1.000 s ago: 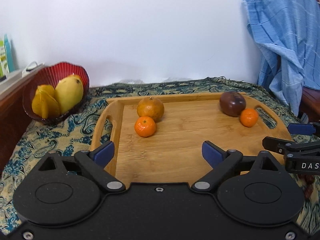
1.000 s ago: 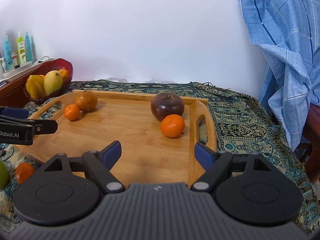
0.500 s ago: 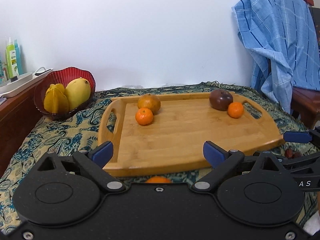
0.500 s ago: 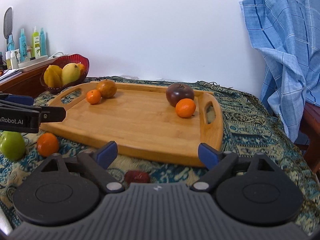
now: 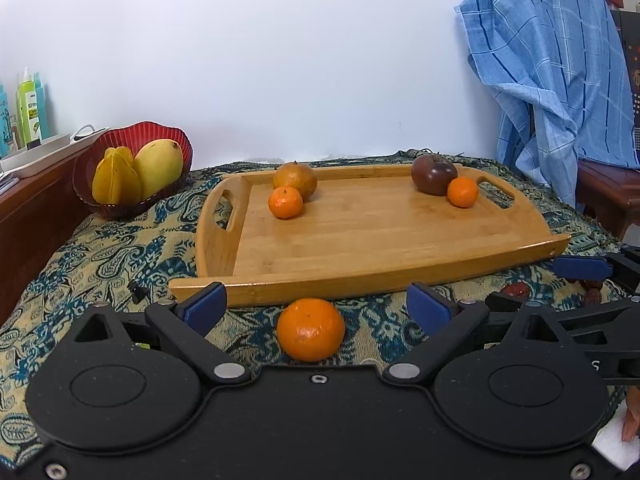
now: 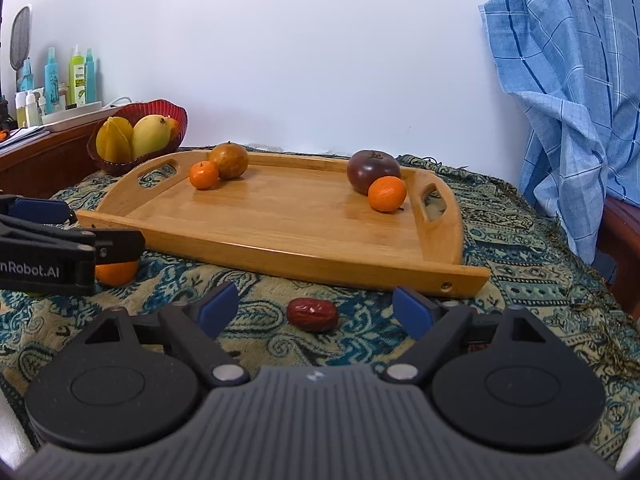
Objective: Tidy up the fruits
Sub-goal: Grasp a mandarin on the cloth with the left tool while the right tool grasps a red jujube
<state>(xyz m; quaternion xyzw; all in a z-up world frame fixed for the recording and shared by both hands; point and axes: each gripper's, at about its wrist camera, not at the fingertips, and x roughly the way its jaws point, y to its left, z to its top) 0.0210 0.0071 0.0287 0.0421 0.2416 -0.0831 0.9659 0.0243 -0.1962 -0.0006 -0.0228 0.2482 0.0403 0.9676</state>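
Patterned cloth (image 5: 120,248) holds tray (image 5: 360,276), bowl (image 5: 120,208).

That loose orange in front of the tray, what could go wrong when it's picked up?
The orange is round and lies on soft patterned cloth, so the open left hand-held gripper might nudge it away. Lifted low, it could catch the tray rim. The right hand-held gripper is close and might collide.

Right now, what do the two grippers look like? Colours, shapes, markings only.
The left gripper has a matte black body with two round discs, black linkage arms with silver pivot pins, and blue pads on the fingers. The right gripper has the same build, but its centre housing is grey and ribbed. White lettering ending "Robot.AI" runs along the left gripper's side in the right wrist view. No cables or sleeves visible.
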